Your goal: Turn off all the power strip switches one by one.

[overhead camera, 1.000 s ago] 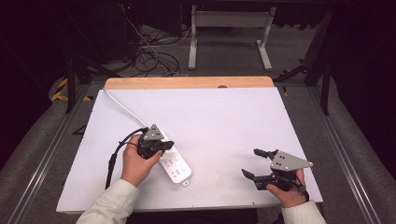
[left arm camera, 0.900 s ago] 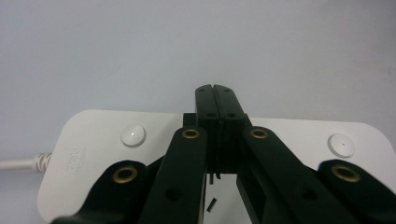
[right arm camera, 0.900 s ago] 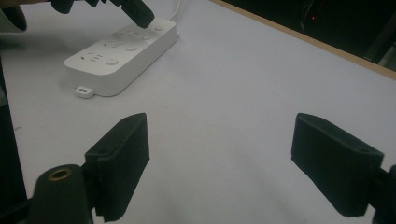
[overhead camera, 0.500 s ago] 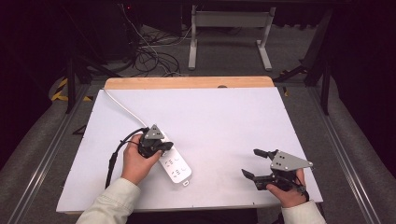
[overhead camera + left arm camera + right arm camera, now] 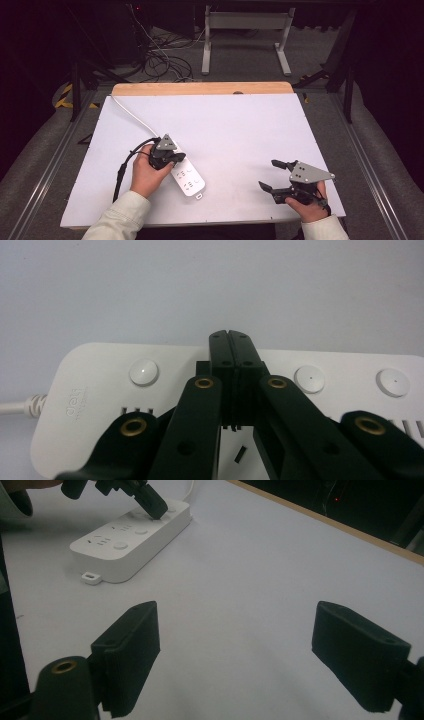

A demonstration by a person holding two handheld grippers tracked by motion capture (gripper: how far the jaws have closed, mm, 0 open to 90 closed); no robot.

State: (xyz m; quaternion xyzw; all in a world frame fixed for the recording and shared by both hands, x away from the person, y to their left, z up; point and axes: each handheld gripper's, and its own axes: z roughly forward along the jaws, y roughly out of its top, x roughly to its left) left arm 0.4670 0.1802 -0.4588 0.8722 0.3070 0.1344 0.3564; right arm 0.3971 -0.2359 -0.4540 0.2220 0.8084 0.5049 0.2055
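White power strip on white table sheet, near-left area. Faint grey embossed logo at cord end, not legible. Smooth matte plastic, rounded corners, round buttons, slotted sockets, small hanging tab at free end. Long axis diagonal: cord end far-left, tab end near-right. White cord runs toward far-left corner. Left gripper jaws closed together, tips pressed on strip top between buttons. Right gripper jaws wide apart, nothing between, above bare sheet near right edge.
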